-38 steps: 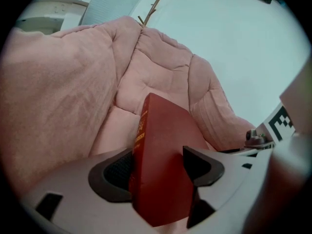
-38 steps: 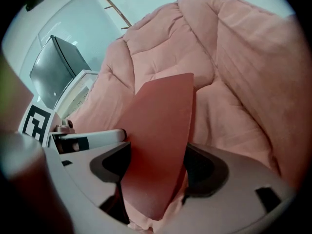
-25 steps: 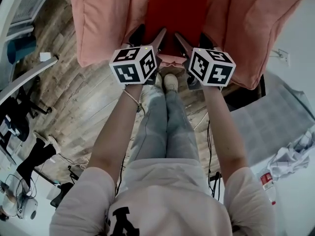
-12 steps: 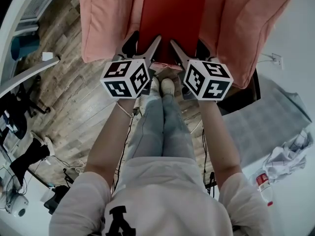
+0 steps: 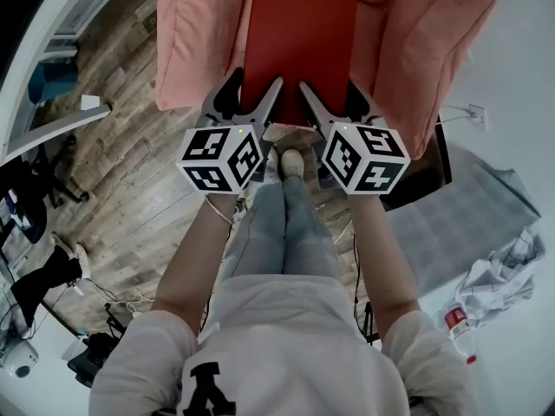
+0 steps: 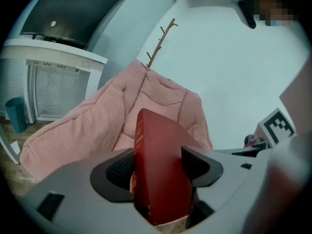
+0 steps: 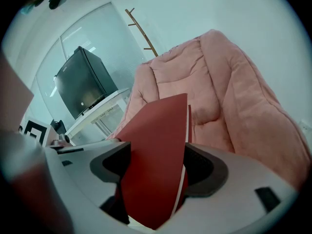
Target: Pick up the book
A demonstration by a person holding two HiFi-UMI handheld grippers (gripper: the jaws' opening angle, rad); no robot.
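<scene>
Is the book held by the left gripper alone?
No: in the head view both the left gripper and the right gripper clamp the near edge of the book, one at each corner.

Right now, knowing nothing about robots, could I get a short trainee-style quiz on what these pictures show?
1. True or false: the red book is clamped by both the left hand-held gripper and the right hand-held gripper.
2. What is behind the book in both gripper views?
A. a pink padded chair
B. a metal shelf
C. a cardboard box
3. In the head view, what does the floor to the left of the chair look to be made of?

Key: 1 true; 2 A; 3 wooden planks.
</scene>
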